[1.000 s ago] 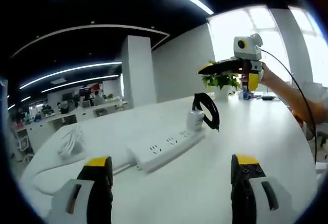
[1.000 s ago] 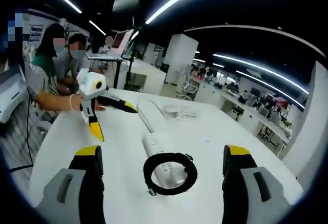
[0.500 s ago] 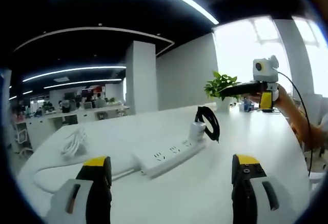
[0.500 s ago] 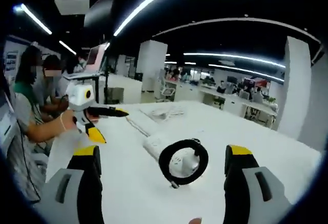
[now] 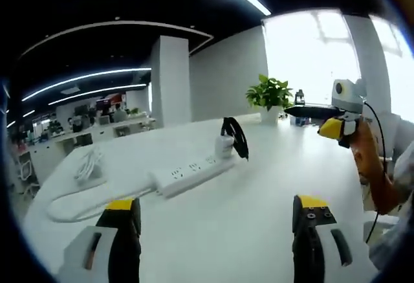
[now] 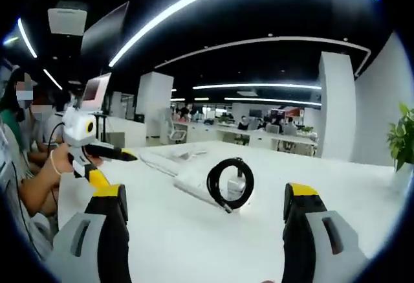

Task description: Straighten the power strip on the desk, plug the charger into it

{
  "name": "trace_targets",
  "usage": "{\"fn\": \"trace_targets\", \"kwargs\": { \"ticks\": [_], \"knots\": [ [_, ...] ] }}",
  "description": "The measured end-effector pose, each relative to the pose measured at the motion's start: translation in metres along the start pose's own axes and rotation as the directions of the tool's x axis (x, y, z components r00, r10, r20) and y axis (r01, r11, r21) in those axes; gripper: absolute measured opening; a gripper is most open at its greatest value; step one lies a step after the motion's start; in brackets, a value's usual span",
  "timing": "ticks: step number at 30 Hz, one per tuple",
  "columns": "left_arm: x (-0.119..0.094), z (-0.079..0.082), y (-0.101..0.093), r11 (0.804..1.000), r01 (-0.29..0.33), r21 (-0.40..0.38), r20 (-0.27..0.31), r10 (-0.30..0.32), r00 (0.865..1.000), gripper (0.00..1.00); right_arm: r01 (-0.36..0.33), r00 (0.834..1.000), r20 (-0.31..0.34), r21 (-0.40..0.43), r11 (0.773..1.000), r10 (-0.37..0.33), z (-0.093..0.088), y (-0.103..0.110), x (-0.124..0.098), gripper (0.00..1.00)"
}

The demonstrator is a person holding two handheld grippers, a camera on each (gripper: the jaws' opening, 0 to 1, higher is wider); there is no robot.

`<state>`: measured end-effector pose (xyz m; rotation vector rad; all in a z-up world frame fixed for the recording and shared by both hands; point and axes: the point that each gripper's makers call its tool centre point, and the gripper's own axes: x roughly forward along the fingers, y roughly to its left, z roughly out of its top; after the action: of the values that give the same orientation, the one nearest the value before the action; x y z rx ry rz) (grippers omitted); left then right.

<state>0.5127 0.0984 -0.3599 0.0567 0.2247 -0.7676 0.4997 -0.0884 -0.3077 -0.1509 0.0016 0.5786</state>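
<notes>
Your left claw (image 5: 217, 234) hangs above the white table (image 5: 259, 192) with its yellow-tipped jaws spread wide and nothing between them; in the right gripper view it comes in from the left, held in your hand (image 6: 57, 160), as a white and black tool (image 6: 97, 157). Ahead of it the white power strip (image 5: 191, 173) lies flat on the table, running at a slant away from the camera, its cable trailing off to the left toward a loose white bundle of cord (image 5: 87, 166). The white charger (image 5: 224, 146) stands at the far end of the strip, touching or just beside it, with its black cable coiled in a ring (image 5: 235, 137) against it; whether its prongs sit in a socket cannot be told. Your right claw (image 6: 206, 231) is likewise wide open and empty, level with the table (image 6: 194, 231), facing the charger (image 6: 236, 184) and its black coil (image 6: 229, 184), the power strip (image 6: 194, 179) stretching behind them. From the left gripper view the right claw (image 5: 310, 111) shows at the right, held in your hand (image 5: 362, 150) above the table edge. A potted plant (image 5: 270, 98) stands at the far side by the bright window, and seated people (image 6: 29, 134) appear at the left of the right gripper view.
</notes>
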Motion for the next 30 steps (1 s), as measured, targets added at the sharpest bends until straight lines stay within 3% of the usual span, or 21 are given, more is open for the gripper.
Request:
{"fn": "trace_targets", "kwargs": {
  "ticks": [3,5,12,15,22,30],
  "knots": [
    [-0.013,0.003,-0.008,1.000,-0.005,-0.008,0.032,0.005,0.999,0.99,0.021,0.999,-0.036,0.034,0.999,-0.020,-0.015,0.008,-0.010,1.00],
    [-0.022,0.001,-0.008,0.999,-0.042,-0.023,0.045,0.043,0.998,0.99,0.032,0.999,-0.031,0.056,0.998,-0.031,-0.021,0.012,-0.019,0.99],
    [-0.046,-0.007,0.000,0.990,-0.124,-0.067,0.061,0.128,0.990,0.99,0.159,0.987,-0.040,0.070,0.985,-0.156,-0.030,-0.001,-0.046,0.99],
    [-0.054,-0.009,0.004,0.985,-0.152,-0.084,0.074,0.158,0.985,0.98,0.171,0.985,-0.037,0.094,0.981,-0.169,-0.034,0.000,-0.053,0.99],
    [-0.057,-0.017,0.002,0.982,-0.174,-0.078,0.059,0.179,0.982,0.99,0.179,0.983,-0.062,0.138,0.974,-0.172,-0.050,0.005,-0.063,0.99],
    [-0.063,-0.028,-0.008,0.981,-0.181,-0.075,0.070,0.187,0.980,0.98,0.264,0.961,-0.123,0.147,0.953,-0.248,-0.072,-0.003,-0.094,0.99]
  ]
}}
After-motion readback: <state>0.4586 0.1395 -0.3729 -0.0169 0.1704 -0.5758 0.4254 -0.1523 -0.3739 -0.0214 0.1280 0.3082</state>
